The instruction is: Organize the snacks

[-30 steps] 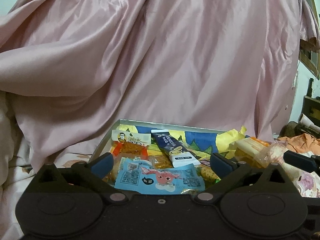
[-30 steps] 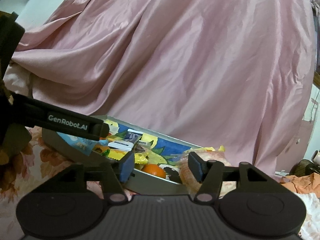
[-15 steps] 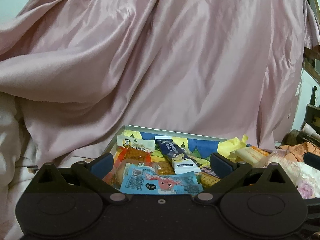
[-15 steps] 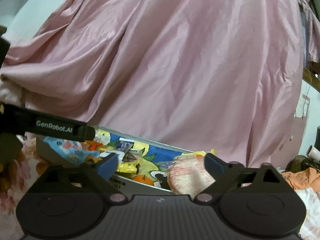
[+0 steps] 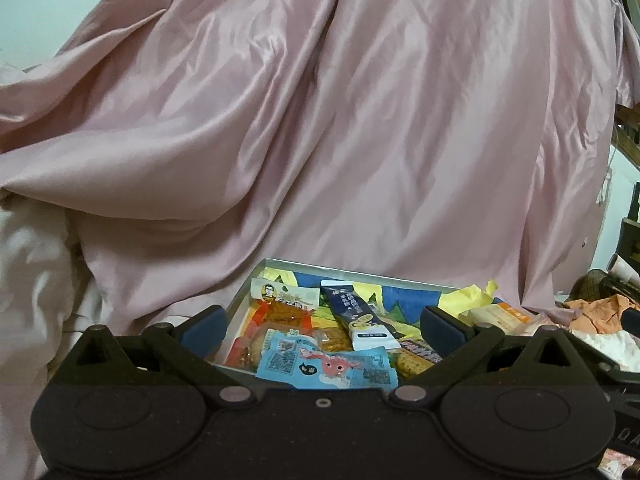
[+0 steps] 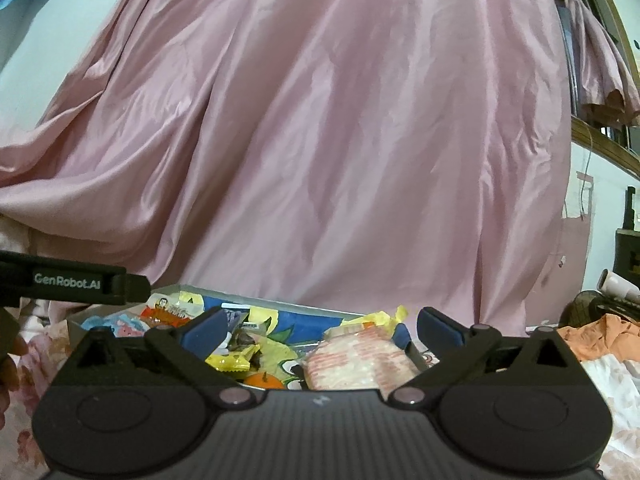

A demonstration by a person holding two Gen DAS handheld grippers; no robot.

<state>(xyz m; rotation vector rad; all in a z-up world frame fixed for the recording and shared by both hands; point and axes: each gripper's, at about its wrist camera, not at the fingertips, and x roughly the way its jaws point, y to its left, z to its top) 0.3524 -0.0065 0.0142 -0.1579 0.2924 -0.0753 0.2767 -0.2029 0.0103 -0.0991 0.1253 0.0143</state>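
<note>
Scene: A metal tray (image 5: 256, 280) of wrapped snacks sits on a bed with a floral sheet, its far edge against a heap of pink satin bedding (image 5: 360, 120).
Left gripper (image 5: 322, 322): Its fingers are spread wide over the tray's near edge and pinch nothing.
Right gripper (image 6: 320, 330): Its fingers are spread as wide as they go, and nothing is caught between them.
Task's thing: A pink-and-white packet (image 6: 356, 356) lies at the tray's right edge, between the right fingers but touched by neither.
Other snacks: A light blue pouch (image 5: 326, 368) lies at the tray's near edge, a dark blue stick pack (image 5: 356, 316) across the middle, orange-and-white sachets (image 5: 284, 300) toward the far left corner, and yellow wrappers (image 6: 236, 356) and a small orange fruit (image 6: 264, 380) nearer the right side.
Handling: The packets look light, soft and crinkly, with glossy film that may slip, and the contents may crush under a hard squeeze.
Where to hold: A sealed end or flat edge of a wrapper seems safest, taken lightly.
Risk: Packets overlap, so lifting one may drag a neighbour out.
</note>
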